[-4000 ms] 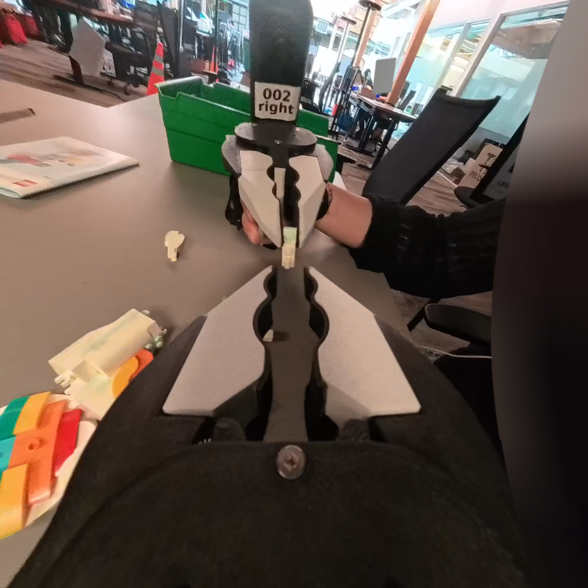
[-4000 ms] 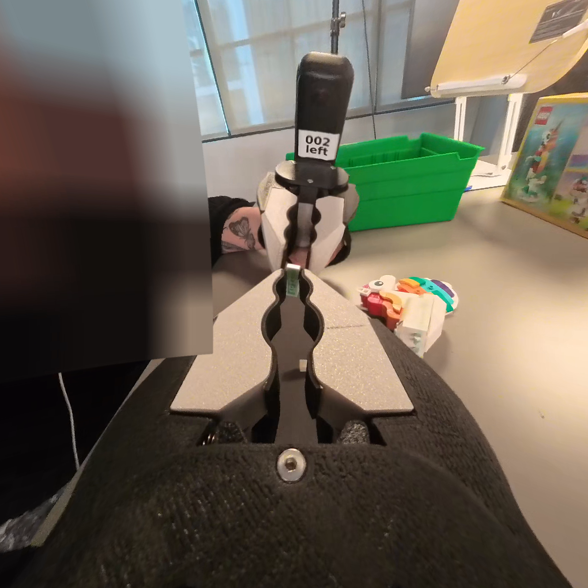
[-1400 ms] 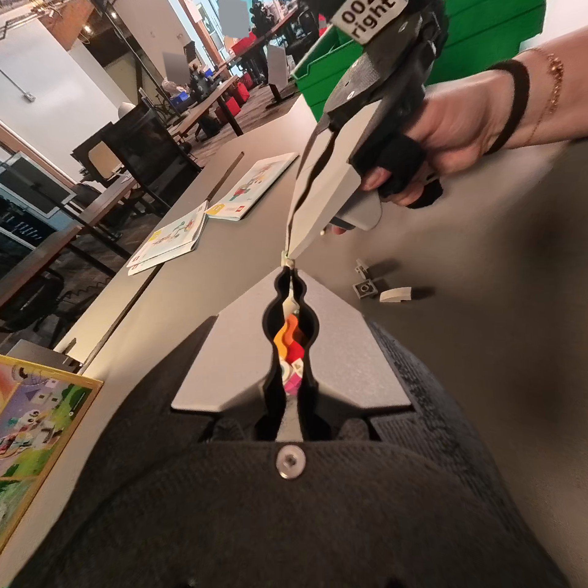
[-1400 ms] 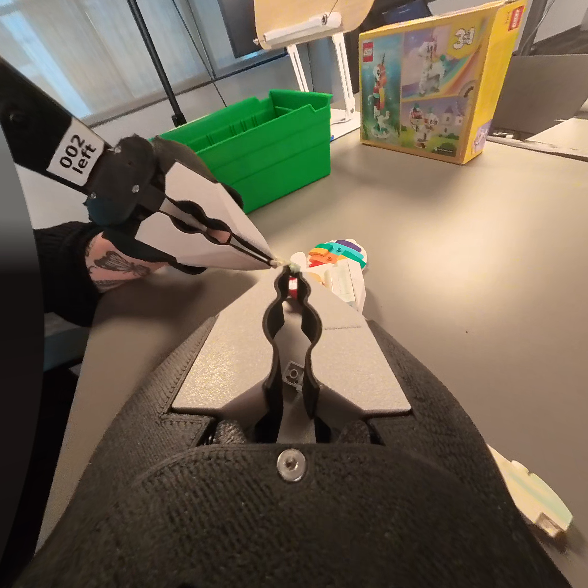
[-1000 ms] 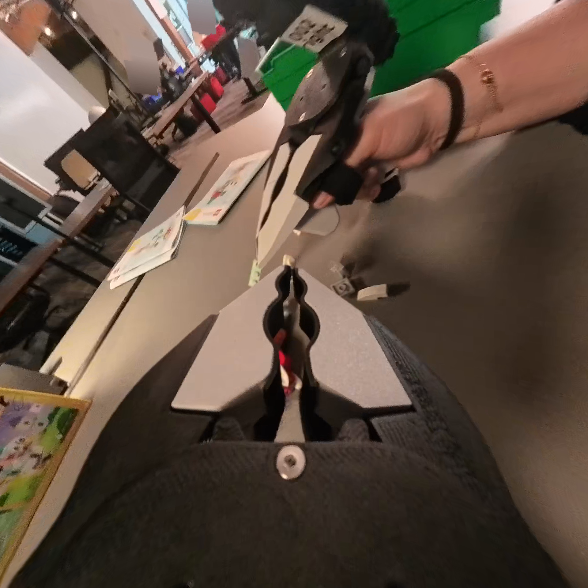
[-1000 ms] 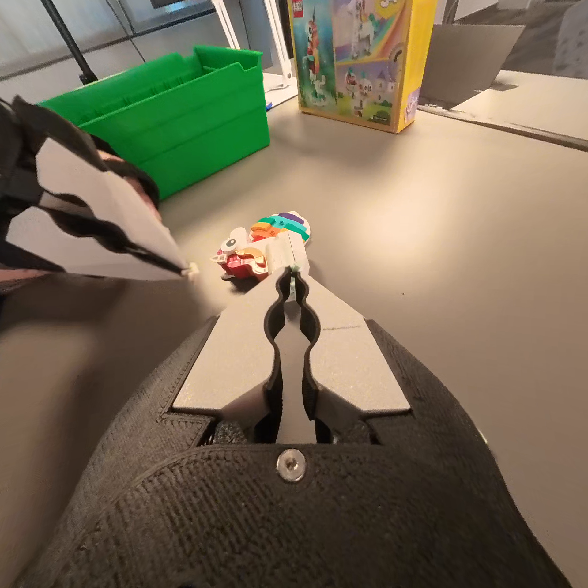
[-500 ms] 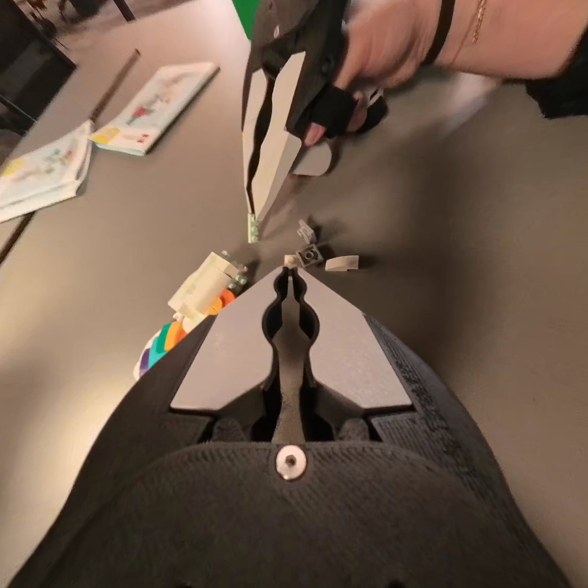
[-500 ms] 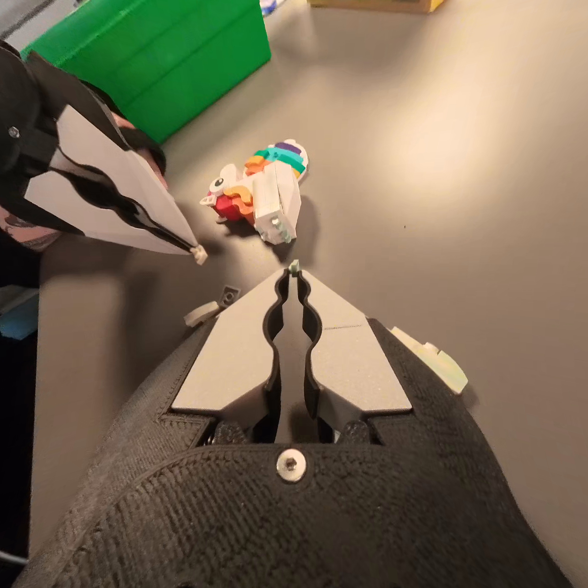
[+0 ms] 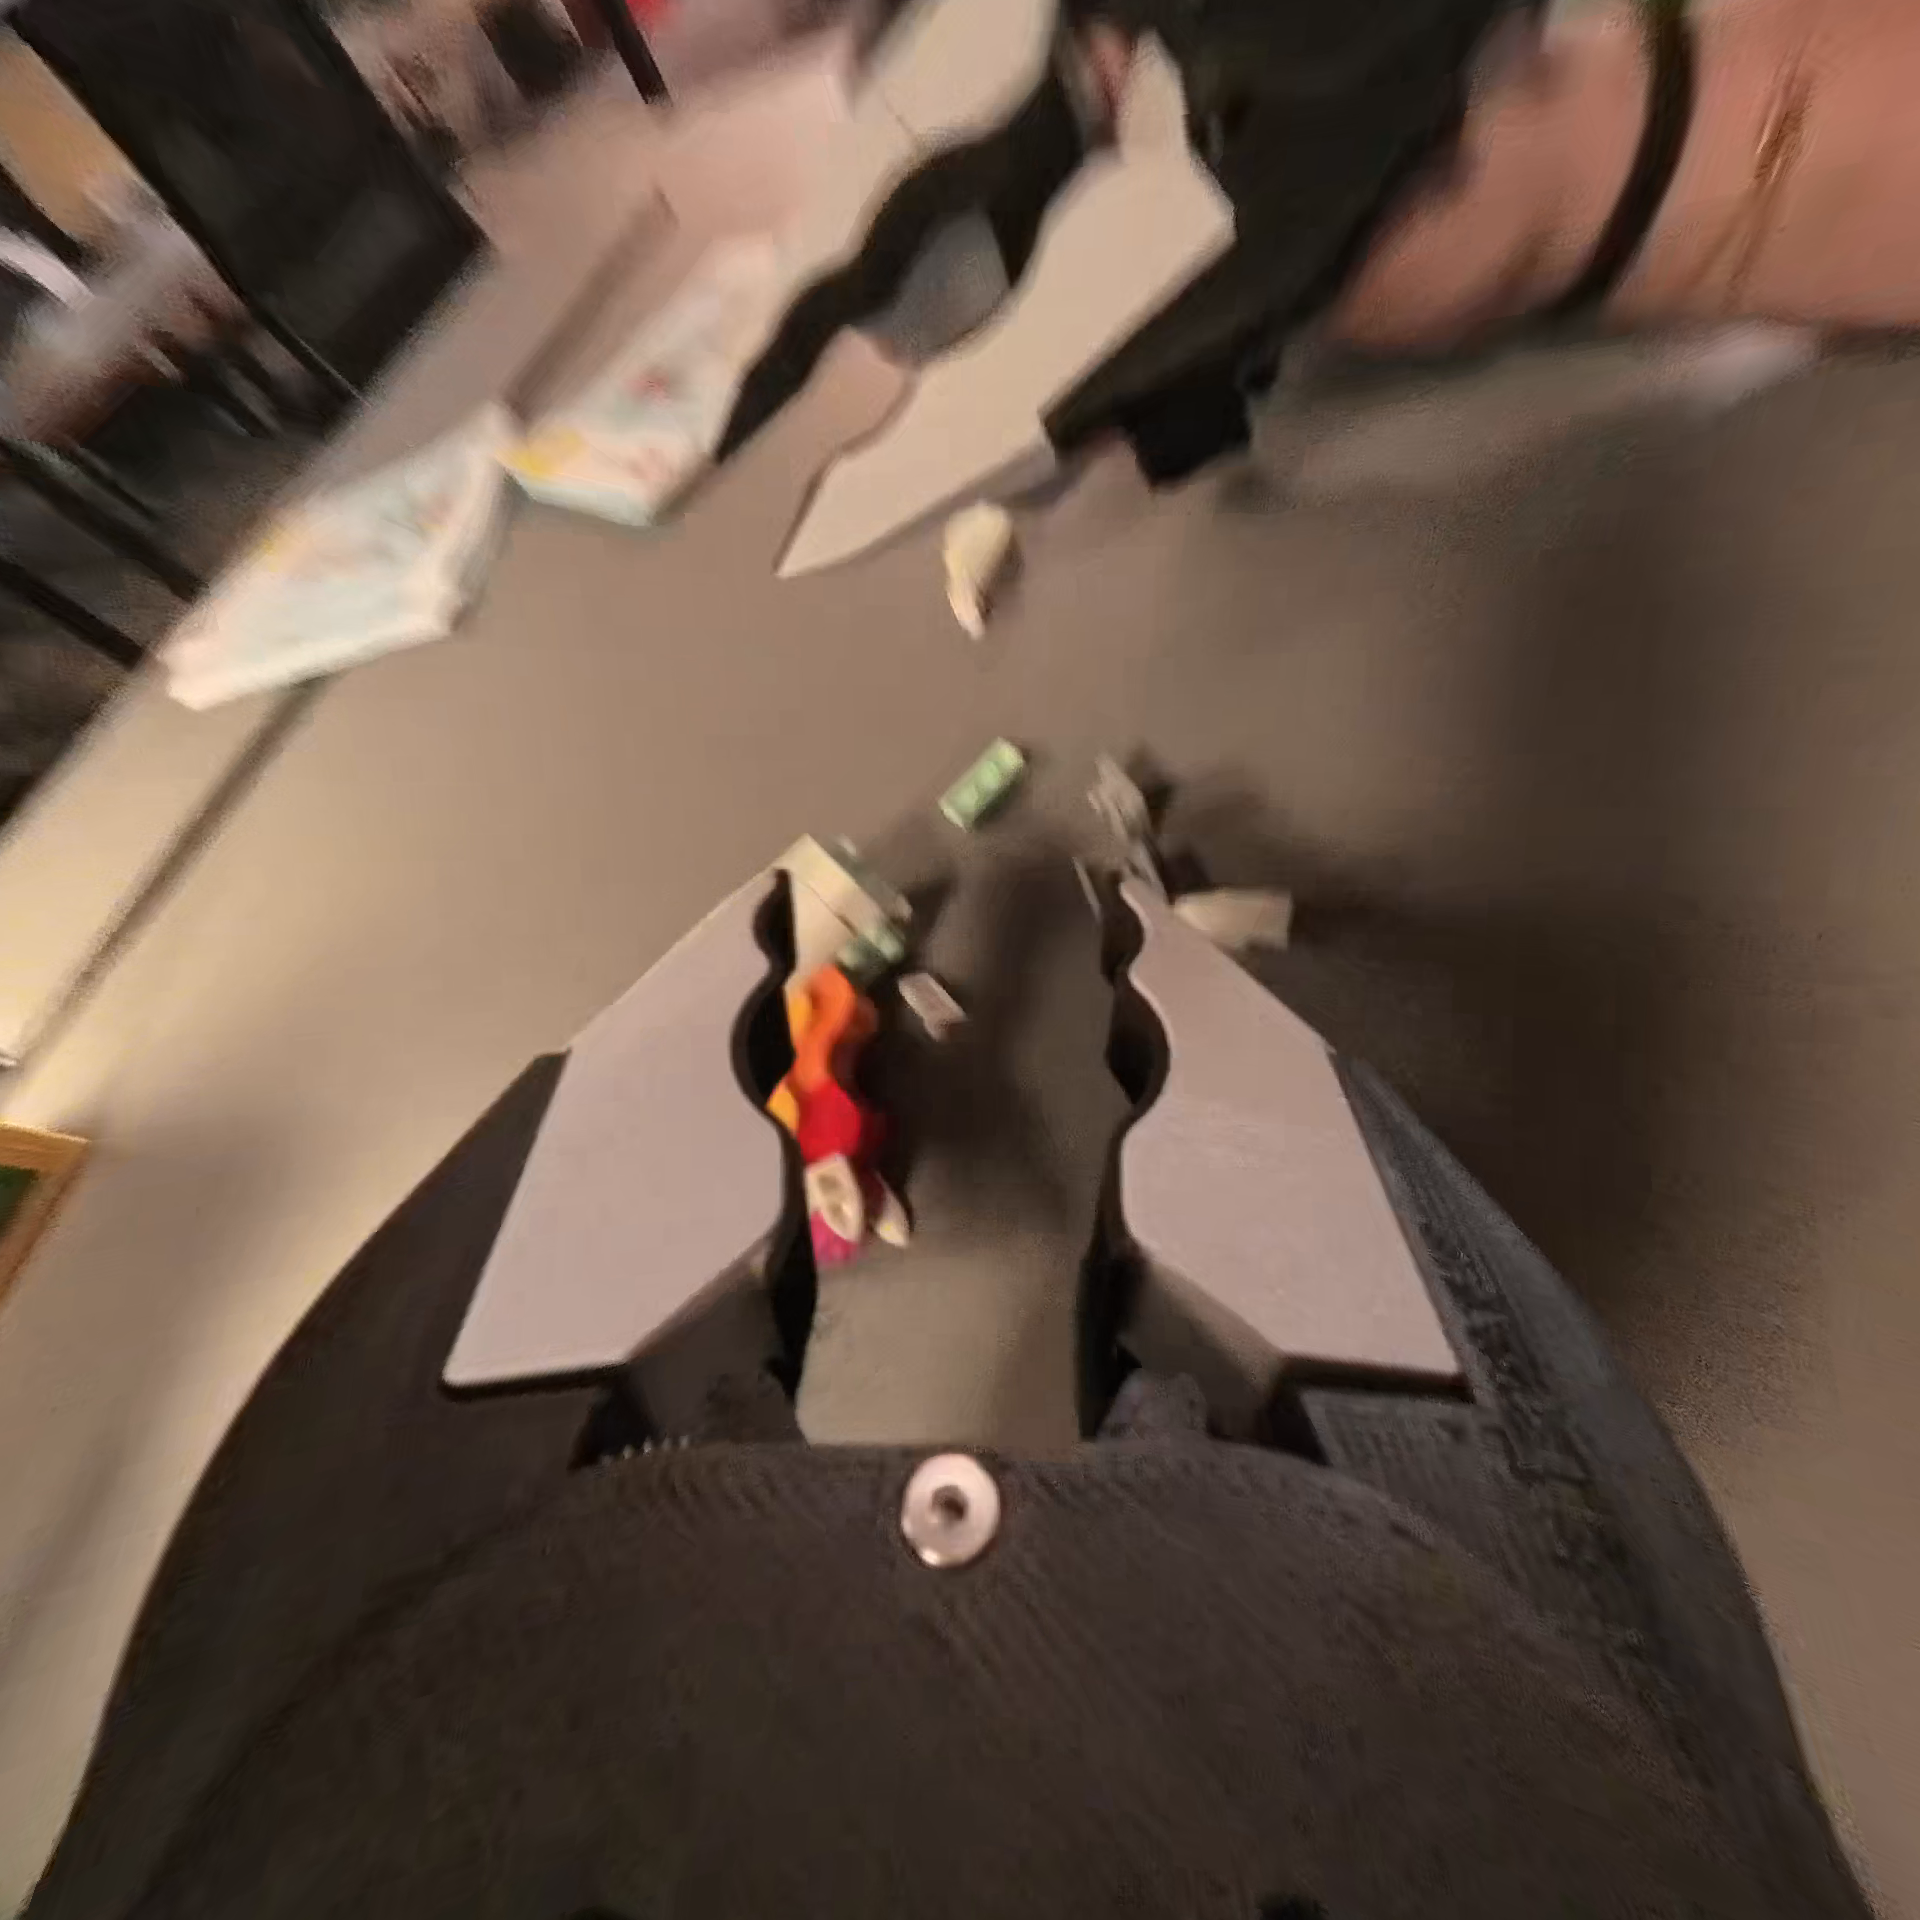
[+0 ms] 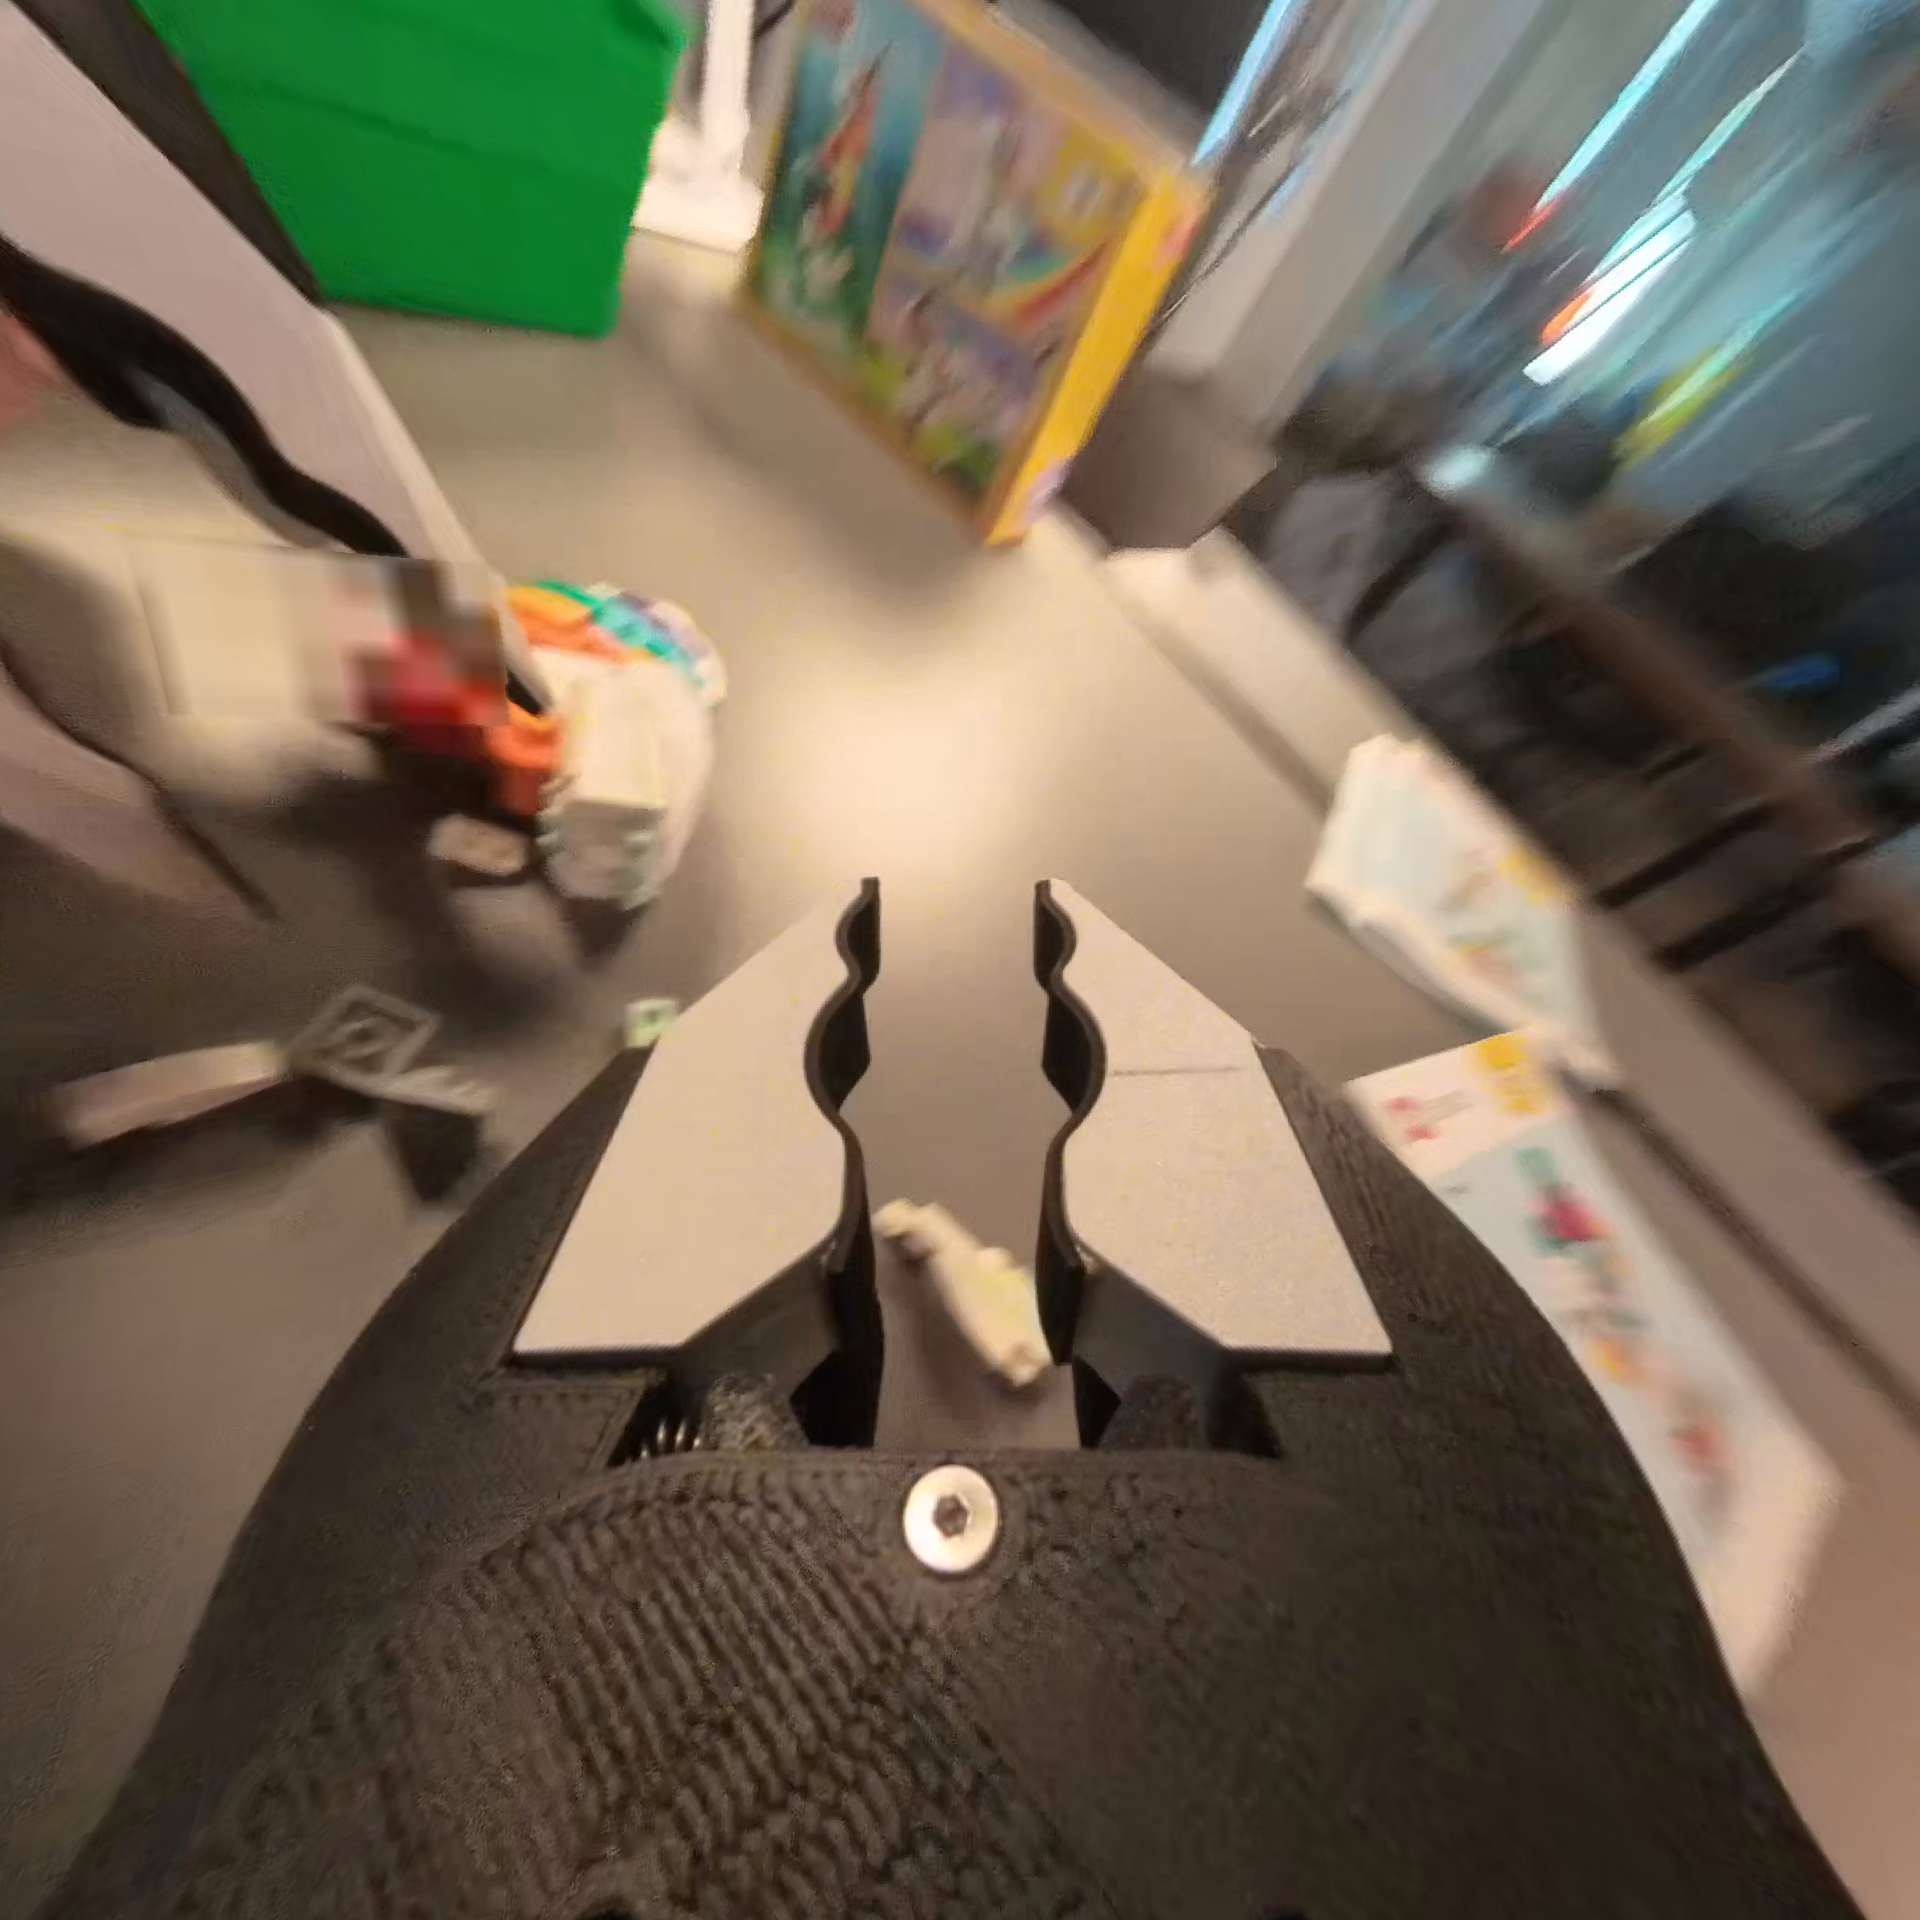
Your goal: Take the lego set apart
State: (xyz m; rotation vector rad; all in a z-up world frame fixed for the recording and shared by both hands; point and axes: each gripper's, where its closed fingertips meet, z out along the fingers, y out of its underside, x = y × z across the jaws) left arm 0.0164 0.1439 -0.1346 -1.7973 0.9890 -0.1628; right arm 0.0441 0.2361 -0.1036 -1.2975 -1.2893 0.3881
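Tools both gaping, empty: left tool over lego model, right tool above table w/ loose bricks

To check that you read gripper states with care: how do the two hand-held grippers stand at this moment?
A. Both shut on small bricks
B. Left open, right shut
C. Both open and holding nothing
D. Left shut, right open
C: the left hand-held gripper and the right hand-held gripper each show a wide gap between the fingers, with only the grey table and loose pieces seen through it.
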